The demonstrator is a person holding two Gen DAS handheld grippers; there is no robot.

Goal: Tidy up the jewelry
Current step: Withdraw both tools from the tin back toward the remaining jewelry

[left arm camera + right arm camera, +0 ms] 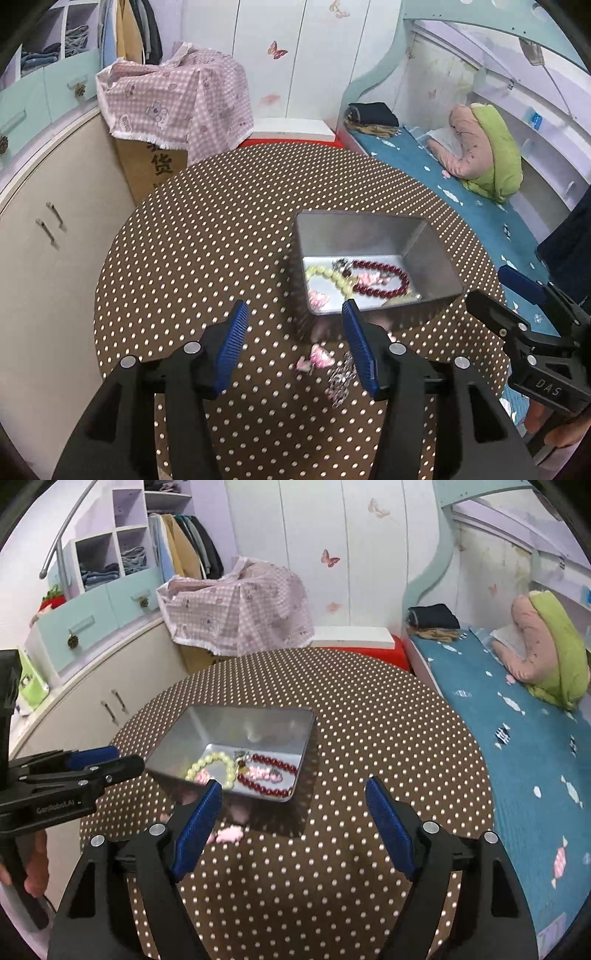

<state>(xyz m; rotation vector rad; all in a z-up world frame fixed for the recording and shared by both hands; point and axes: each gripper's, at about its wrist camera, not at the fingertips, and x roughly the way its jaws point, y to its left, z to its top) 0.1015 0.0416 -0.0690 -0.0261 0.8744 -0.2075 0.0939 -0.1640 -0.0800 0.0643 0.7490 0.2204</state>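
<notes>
A round polka-dot table point(369, 716) stands between cream cabinets point(92, 701) and a blue-sheeted bed point(517, 746)

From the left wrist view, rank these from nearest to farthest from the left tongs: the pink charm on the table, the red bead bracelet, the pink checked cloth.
1. Pink charm, on the table between the left tongs.
2. Red bead bracelet, ahead and right, inside the metal tin.
3. Pink checked cloth, far back left, draped over a cardboard box.

One tin point(369, 229), two bead bracelets inside: one red point(384, 278), one yellow point(332, 277); one pink piece point(319, 358) and one chain point(341, 380) outside.
</notes>
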